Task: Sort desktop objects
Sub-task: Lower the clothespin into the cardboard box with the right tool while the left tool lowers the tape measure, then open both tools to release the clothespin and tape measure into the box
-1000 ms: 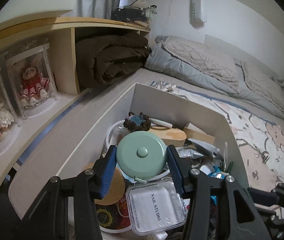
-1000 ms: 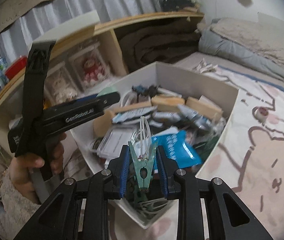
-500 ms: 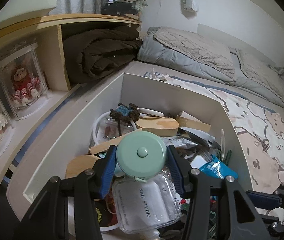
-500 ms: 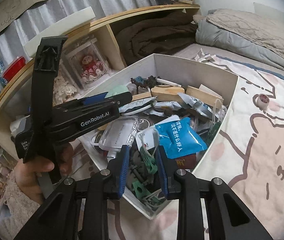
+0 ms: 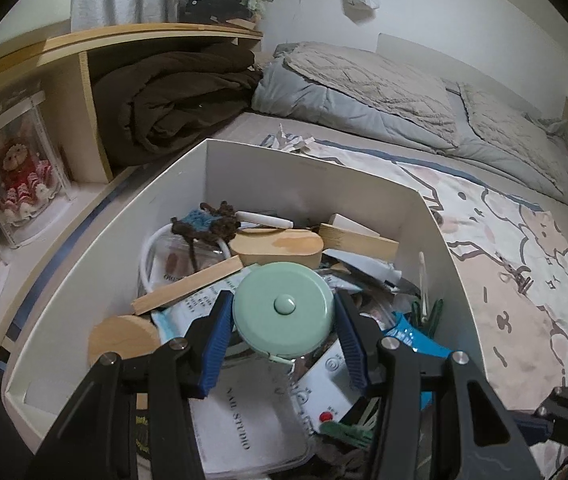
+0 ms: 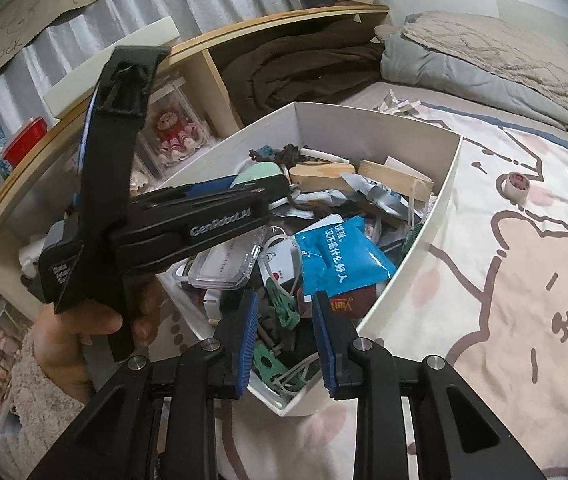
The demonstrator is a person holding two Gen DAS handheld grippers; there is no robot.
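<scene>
The left gripper (image 5: pixel 283 334) clamps a round mint-green tape measure (image 5: pixel 283 311) between its blue pads, held above the clutter in the white box (image 5: pixel 308 184) on the bed. The right gripper (image 6: pixel 285 336) hovers over the box's near corner, jaws narrowly parted and empty, above green clips (image 6: pixel 284 312).

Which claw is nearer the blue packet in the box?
Right. The right claw hangs empty just below the blue packet; the left claw, gripping the mint tape measure, is farther up-left.
</scene>
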